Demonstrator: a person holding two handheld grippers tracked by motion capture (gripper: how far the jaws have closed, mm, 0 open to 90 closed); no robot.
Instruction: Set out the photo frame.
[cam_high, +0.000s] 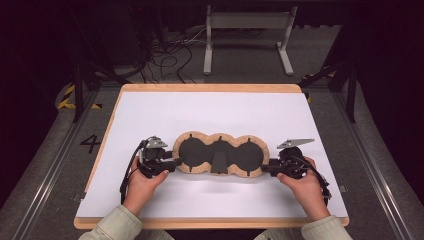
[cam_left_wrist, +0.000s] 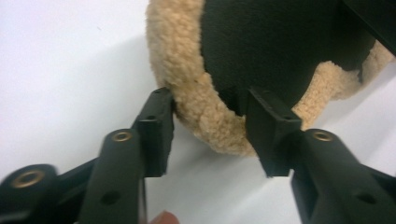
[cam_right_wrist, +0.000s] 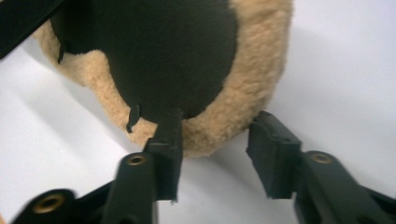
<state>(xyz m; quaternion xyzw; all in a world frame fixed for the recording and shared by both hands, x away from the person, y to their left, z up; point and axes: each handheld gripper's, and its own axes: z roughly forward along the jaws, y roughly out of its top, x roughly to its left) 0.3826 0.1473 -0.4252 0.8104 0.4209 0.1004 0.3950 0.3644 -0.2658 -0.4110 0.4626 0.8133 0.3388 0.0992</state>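
Observation:
A flat piece with three black round lobes and a tan fleece rim (cam_high: 218, 155) lies on the white tabletop (cam_high: 210, 112). My left gripper (cam_high: 175, 162) is at its left end. In the left gripper view the fleece rim (cam_left_wrist: 196, 112) sits between the jaws of the left gripper (cam_left_wrist: 210, 107), and both pads touch it. My right gripper (cam_high: 266, 167) is at the piece's right end. In the right gripper view the right gripper (cam_right_wrist: 217, 135) straddles the rim (cam_right_wrist: 224, 126). One pad touches the rim and a thin gap remains at the other.
The wooden board's edge (cam_high: 210, 88) frames the white sheet. Beyond the table, a grey metal stand (cam_high: 247, 37) and loose cables (cam_high: 165, 55) lie on the floor. White surface stretches behind and in front of the piece.

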